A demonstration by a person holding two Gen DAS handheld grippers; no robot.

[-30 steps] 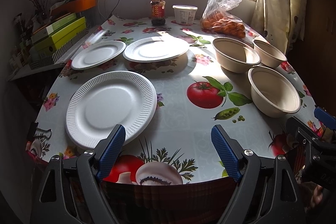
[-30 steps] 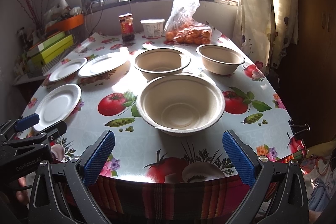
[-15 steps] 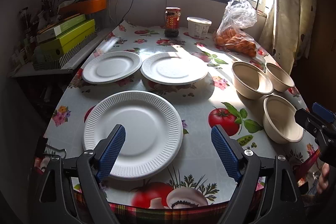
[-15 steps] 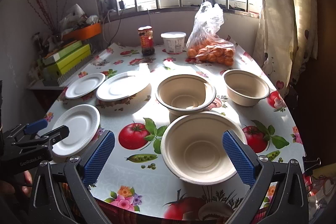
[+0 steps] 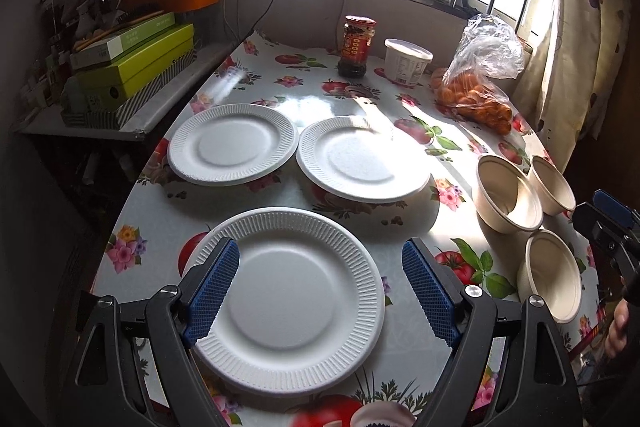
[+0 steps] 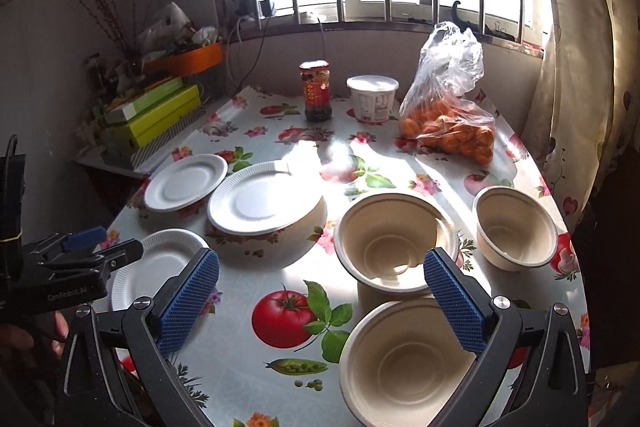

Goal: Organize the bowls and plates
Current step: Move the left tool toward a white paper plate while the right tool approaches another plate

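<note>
Three white ribbed paper plates lie on the flowered tablecloth: a near plate (image 5: 292, 301), a far left plate (image 5: 233, 143) and a middle plate (image 5: 362, 159). My left gripper (image 5: 320, 287) hovers open above the near plate, holding nothing. Three beige paper bowls sit to the right: a near bowl (image 6: 404, 363), a middle bowl (image 6: 394, 245) and a far bowl (image 6: 514, 227). My right gripper (image 6: 320, 301) is open and empty, above the table left of the near bowl. The right view also shows the plates (image 6: 264, 203) and the left gripper (image 6: 80, 255) at the left edge.
At the back of the table stand a red-labelled jar (image 5: 357, 45), a white tub (image 5: 407, 61) and a plastic bag of oranges (image 5: 476, 87). Green boxes (image 5: 132, 63) are stacked on a side shelf at the left. A curtain (image 6: 580, 67) hangs at the right.
Both grippers have risen and moved forward over the table, looking down more steeply. The left one now sits over the near plate; the right one is above the near bowl's left side.
</note>
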